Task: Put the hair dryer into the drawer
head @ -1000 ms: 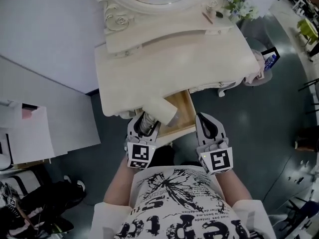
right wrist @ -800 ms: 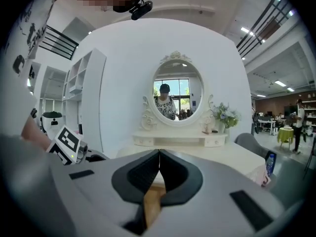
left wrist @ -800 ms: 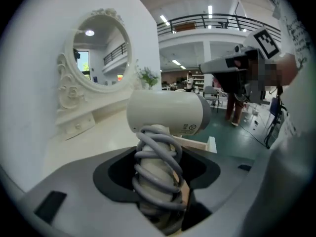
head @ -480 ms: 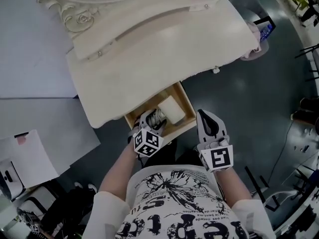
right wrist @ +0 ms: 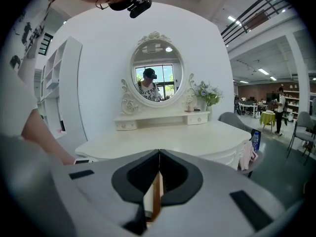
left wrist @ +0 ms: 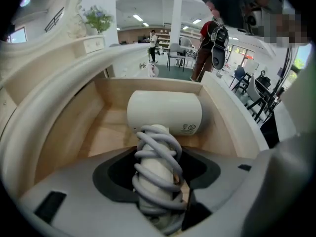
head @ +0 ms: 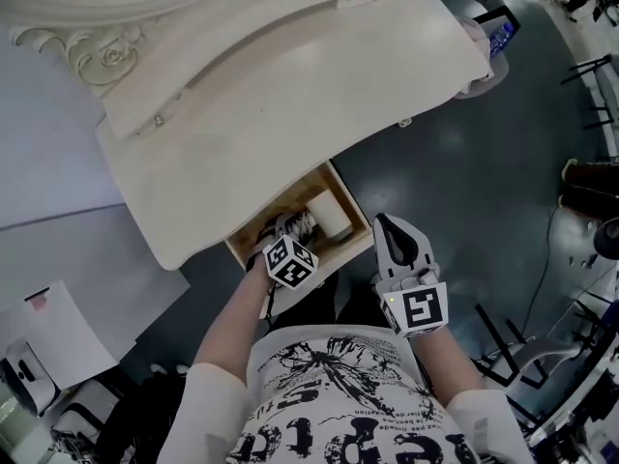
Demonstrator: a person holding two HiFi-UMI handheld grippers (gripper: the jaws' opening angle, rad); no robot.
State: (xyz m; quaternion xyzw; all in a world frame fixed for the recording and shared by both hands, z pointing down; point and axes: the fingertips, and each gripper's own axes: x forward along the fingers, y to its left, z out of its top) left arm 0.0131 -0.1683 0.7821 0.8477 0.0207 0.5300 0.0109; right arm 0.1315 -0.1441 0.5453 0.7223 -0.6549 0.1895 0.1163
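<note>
The white hair dryer (head: 329,216) lies with its barrel inside the open wooden drawer (head: 360,245) of the cream dressing table (head: 290,95). My left gripper (head: 290,228) is shut on its handle, which is wound with grey cord (left wrist: 157,169). In the left gripper view the hair dryer's barrel (left wrist: 165,112) rests low between the drawer's walls (left wrist: 74,127), and my left gripper (left wrist: 157,181) points steeply down. My right gripper (head: 385,222) hangs just right of the drawer's front corner, shut and empty. In its own view the right gripper (right wrist: 159,154) has its jaws meeting at the tips.
An oval mirror (right wrist: 156,68) and a flower vase (right wrist: 207,94) stand at the back of the dressing table. A chair with pink cloth (right wrist: 246,154) is at its right end. White cabinets (head: 58,327) lie to the left. People (left wrist: 212,33) stand far off.
My left gripper has sunk with the hair dryer from above the drawer's front edge down into the drawer. The right gripper has dropped a little beside it.
</note>
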